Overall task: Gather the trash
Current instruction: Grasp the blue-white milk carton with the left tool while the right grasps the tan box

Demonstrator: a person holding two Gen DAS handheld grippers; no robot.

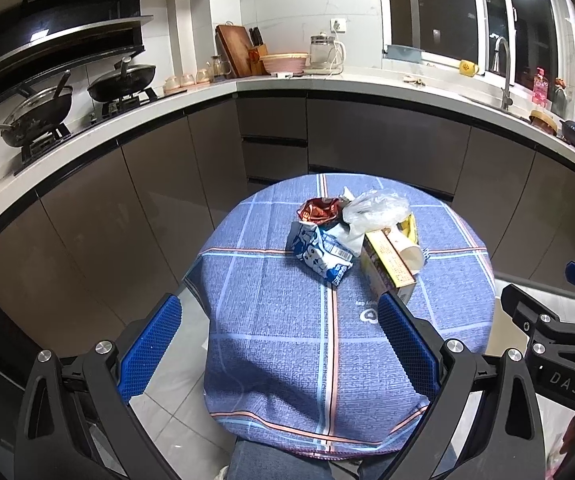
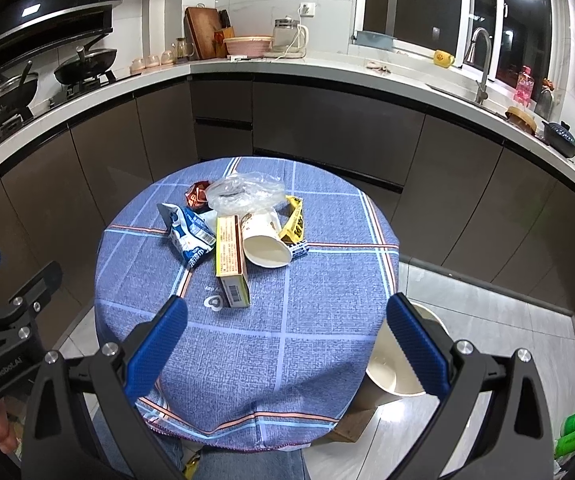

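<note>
Nothing collected yet, by the look of it: the whole trash pile sits untouched near the far edge of the round table (image 2: 319,344), w/ both grippers held back over the near edge.

Left gripper (image 1: 279,340) and right gripper (image 2: 287,340): tongs spread wide apart, nothing between them.

Pile: crinkly blue-white foil pouch (image 2: 189,240), stiff yellow carton (image 2: 229,256) lying flat, paper cup (image 2: 265,244) tipped on its side touching the carton, filmy clear plastic bag (image 2: 243,192), red wrapper (image 2: 196,196), yellow wrapper (image 2: 295,220).

Smooth cream bin (image 2: 391,368) stands on the floor just beside the table's right edge, prob. the drop spot.
</note>
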